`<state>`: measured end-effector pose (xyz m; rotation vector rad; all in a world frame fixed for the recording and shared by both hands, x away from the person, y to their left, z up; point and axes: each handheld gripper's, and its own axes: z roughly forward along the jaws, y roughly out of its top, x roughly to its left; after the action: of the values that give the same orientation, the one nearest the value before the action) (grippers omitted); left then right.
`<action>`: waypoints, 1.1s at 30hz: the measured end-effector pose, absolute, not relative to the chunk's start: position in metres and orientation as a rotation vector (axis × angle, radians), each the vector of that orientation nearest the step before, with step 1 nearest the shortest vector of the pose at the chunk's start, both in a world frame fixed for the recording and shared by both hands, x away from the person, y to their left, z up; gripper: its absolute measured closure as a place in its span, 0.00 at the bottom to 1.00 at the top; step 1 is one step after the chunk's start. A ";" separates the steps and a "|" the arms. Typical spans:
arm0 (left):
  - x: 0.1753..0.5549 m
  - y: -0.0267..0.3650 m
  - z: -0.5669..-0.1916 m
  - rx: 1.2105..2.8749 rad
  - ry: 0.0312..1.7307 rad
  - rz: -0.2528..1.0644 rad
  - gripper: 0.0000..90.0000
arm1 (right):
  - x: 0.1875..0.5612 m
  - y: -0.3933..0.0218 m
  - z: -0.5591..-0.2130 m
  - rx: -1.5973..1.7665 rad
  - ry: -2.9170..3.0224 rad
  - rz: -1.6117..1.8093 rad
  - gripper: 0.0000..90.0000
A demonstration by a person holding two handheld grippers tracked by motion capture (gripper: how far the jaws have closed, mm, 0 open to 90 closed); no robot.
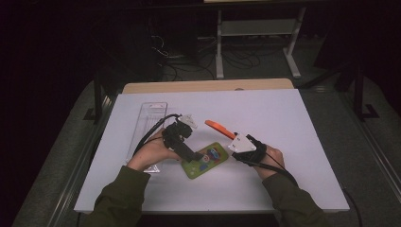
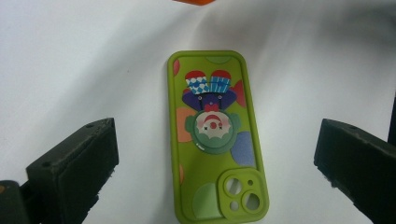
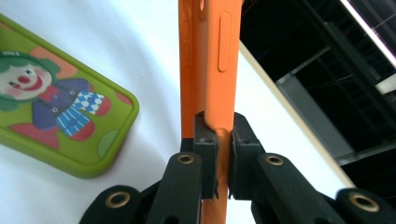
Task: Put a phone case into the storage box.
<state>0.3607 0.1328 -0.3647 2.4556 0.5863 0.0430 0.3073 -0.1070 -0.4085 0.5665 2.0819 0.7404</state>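
Observation:
A green phone case [image 1: 205, 160] with a clown picture lies flat on the white table [image 1: 283, 118]; the same case [image 2: 215, 140] sits between my left gripper's wide-apart jaws, untouched by either pad. My left gripper [image 1: 193, 157] [image 2: 217, 163] hovers open just above its left end. My right gripper [image 1: 235, 141] [image 3: 223, 140] is shut on the edge of an orange phone case [image 1: 218, 127] [image 3: 210, 60], held off the table and sticking up-left from the jaws. The green case [image 3: 60, 116] lies beside it in the right gripper view.
A clear plastic package [image 1: 150, 124] lies along the table's left side, partly under the left forearm. A wooden strip [image 1: 208, 85] edges the far side. Beyond it stand a white frame [image 1: 257, 33] and cables on the dark floor.

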 end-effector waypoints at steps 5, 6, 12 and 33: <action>0.361 0.133 -0.364 2.456 0.587 0.047 0.00 | 0.310 -0.110 -0.407 0.669 2.103 0.826 0.92; 0.361 0.133 -0.364 2.454 0.588 0.047 0.00 | 0.312 -0.112 -0.406 0.673 2.104 0.833 0.92; 0.360 0.133 -0.364 2.445 0.607 0.040 0.00 | 0.315 -0.118 -0.403 0.804 2.122 0.934 0.92; 0.364 0.137 -0.361 2.398 0.619 0.077 0.00 | 0.329 -0.138 -0.403 1.219 2.119 1.273 0.92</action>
<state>0.3643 0.1366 -0.3614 2.3977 0.6194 0.0772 0.3287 -0.1377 -0.4029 1.2195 2.1194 1.2733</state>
